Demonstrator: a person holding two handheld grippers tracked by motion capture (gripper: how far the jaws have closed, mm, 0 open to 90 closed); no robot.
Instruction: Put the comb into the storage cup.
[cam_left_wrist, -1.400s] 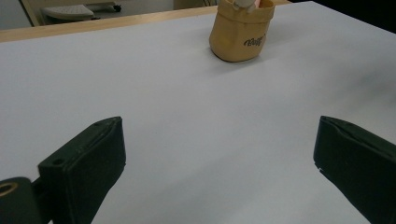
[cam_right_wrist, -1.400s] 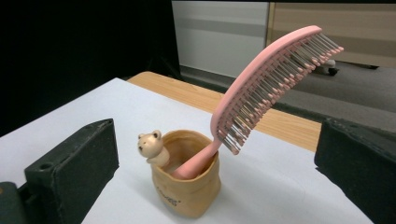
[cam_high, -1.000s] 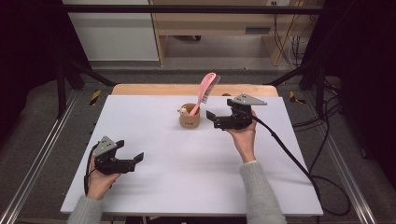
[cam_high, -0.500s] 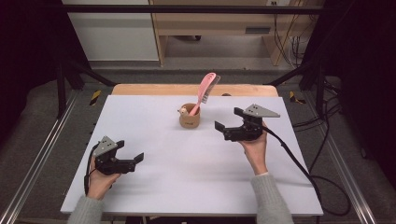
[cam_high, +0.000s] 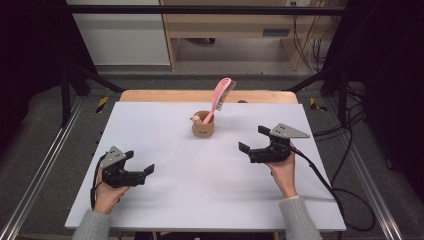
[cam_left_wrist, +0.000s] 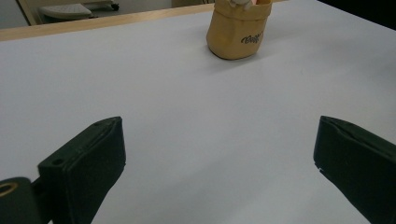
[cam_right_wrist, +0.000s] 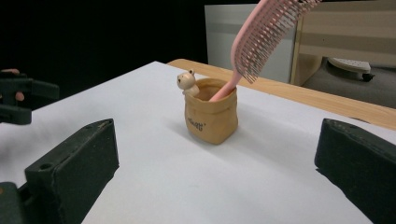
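Left gripper (cam_high: 137, 162) sat low at near-left of white table (cam_high: 160, 200), jaws spread wide, nothing between them. Tan pouch-shaped holder (cam_high: 203, 126) stood mid-table toward far edge, pink hairbrush (cam_high: 220, 98) leaning out, handle inside. Right gripper (cam_high: 253, 139) hovered right of holder, apart from it, jaws spread, empty.

A desk (cam_high: 165, 200) lies before you; a small pot (cam_high: 203, 127) stands on it toward the far edge, near the middle; a comb (cam_high: 220, 96) stands in the pot, leaning up and to the right; a little bear figure (cam_high: 196, 119) sits at the pot's left rim; your left tool (cam_high: 138, 162) sits near the desk's front left, your right tool (cam_high: 253, 139) right of the pot and nearer you; both are well apart from the pot.
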